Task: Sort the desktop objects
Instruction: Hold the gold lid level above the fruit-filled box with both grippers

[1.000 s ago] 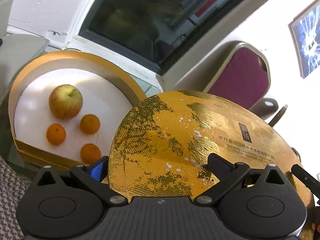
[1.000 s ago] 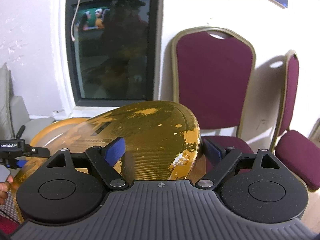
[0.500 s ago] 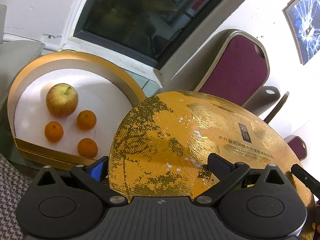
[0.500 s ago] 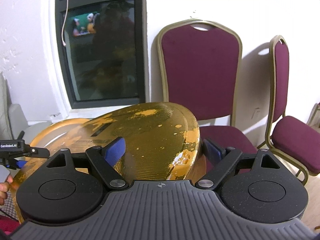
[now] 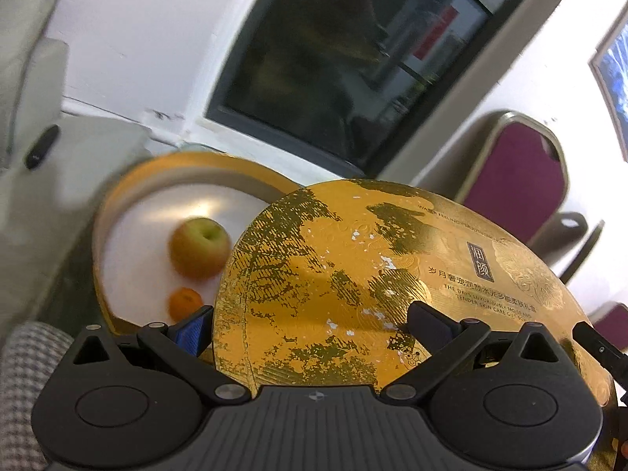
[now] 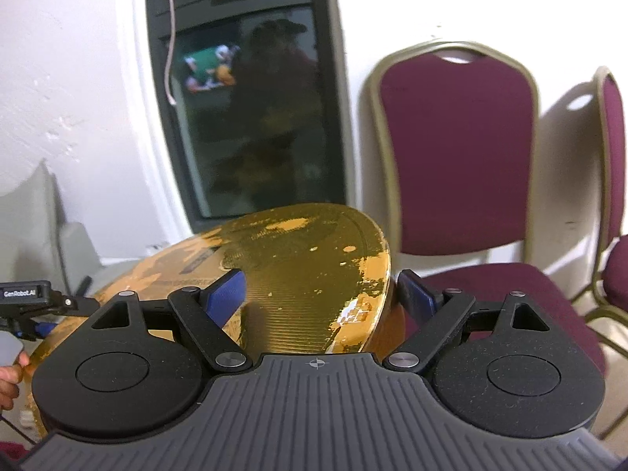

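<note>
Left wrist view: the left gripper [image 5: 310,322] has its jaws spread wide and clamped across the edge of a big round gold foil lid [image 5: 373,274], which sits tilted in front of the round gold box base [image 5: 117,204] with white lining. In that base sit a reddish-green apple [image 5: 199,247] and a small orange tangerine [image 5: 184,303], both a bit blurry.

Right wrist view: the right gripper [image 6: 322,290] is also spread wide, blue pads on either side of the same lid's rim, gripping it. Maroon banquet chairs [image 6: 455,149] stand behind.
</note>
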The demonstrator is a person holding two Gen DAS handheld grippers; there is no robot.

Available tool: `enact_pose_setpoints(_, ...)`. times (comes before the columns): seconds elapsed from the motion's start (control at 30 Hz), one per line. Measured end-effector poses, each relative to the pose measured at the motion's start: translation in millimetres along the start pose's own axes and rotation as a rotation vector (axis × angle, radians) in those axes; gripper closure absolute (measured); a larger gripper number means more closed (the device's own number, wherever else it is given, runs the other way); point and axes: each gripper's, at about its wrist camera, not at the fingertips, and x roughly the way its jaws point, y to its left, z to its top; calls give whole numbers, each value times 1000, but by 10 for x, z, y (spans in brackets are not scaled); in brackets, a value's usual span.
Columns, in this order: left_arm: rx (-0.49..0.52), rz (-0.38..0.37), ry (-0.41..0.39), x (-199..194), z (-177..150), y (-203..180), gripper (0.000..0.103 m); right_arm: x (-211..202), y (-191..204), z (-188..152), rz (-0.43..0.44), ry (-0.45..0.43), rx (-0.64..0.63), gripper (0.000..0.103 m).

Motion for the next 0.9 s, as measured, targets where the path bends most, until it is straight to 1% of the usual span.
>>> enact_pose_setpoints(0.2,-1,66,-73,-159,173,135,2,309,177,27,90,-30,-14,14)
enact_pose_setpoints(0.53,-27,130,-147,-302,430,331,2,689,438,217,207,-80,-19,14)
enact_pose_setpoints(0.7,-9,176,-198,-345,558,369,2,960,601,312,250,-77,-46,14)
enact_pose_setpoints(0.9,-5,206,-226,-279,727,444,2,1274,718,378,292,-73,-41,14)
